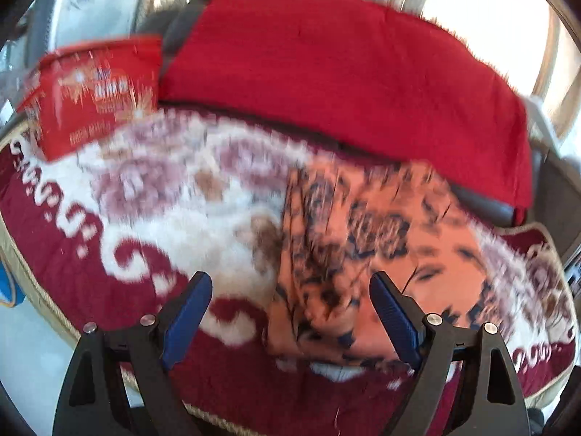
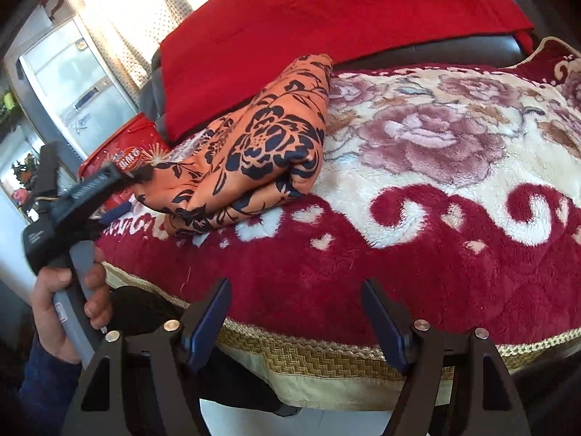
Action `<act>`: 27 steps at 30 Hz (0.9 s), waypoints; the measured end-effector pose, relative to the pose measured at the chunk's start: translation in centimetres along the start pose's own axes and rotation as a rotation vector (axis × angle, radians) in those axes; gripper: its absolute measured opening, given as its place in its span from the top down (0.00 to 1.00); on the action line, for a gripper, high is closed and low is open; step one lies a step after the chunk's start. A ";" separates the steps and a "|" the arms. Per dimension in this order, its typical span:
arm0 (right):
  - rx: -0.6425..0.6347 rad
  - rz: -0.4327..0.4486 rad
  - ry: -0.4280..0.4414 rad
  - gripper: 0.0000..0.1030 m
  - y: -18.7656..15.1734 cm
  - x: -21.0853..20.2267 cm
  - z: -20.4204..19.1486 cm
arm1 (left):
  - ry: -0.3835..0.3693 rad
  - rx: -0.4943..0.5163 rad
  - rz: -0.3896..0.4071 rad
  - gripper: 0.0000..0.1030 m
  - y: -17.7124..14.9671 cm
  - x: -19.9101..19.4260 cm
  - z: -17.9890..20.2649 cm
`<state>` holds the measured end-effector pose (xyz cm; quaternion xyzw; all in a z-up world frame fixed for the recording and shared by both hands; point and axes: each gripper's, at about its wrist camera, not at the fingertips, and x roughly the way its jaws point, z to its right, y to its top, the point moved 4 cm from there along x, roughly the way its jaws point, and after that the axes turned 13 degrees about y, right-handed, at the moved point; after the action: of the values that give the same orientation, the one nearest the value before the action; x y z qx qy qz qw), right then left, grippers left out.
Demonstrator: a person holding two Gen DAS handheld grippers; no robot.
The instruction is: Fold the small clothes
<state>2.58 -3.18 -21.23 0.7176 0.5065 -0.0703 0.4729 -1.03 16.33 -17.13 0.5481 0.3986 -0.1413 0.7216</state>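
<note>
**Fold: cloth bunched, both grippers empty**

Plush blanket [image 2: 417, 254] carries the orange floral cloth [image 2: 261, 152], bunched at its left. Looks thin, limp, light; take a corner or hem. Left gripper [image 1: 290, 301] and right gripper [image 2: 296, 305] both spread apart.

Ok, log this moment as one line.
cloth: bunched on blanket | left gripper: open, over cloth | right gripper: open, empty
</note>
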 end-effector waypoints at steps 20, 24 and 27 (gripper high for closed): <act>0.083 0.036 0.046 0.26 -0.5 -0.5 2.5 | 0.057 0.053 -0.120 0.90 -1.7 3.0 0.0; 0.083 0.035 0.040 0.26 -0.5 -0.5 2.5 | 0.041 0.007 -0.123 0.76 -1.1 2.0 -1.0; 0.086 0.031 0.040 0.26 -0.6 -0.4 2.5 | 0.025 -0.031 -0.058 0.50 0.1 0.2 -1.0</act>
<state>2.84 -5.29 -22.71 0.7460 0.5013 -0.0703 0.4326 -1.26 17.28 -17.31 0.5268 0.4253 -0.1495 0.7205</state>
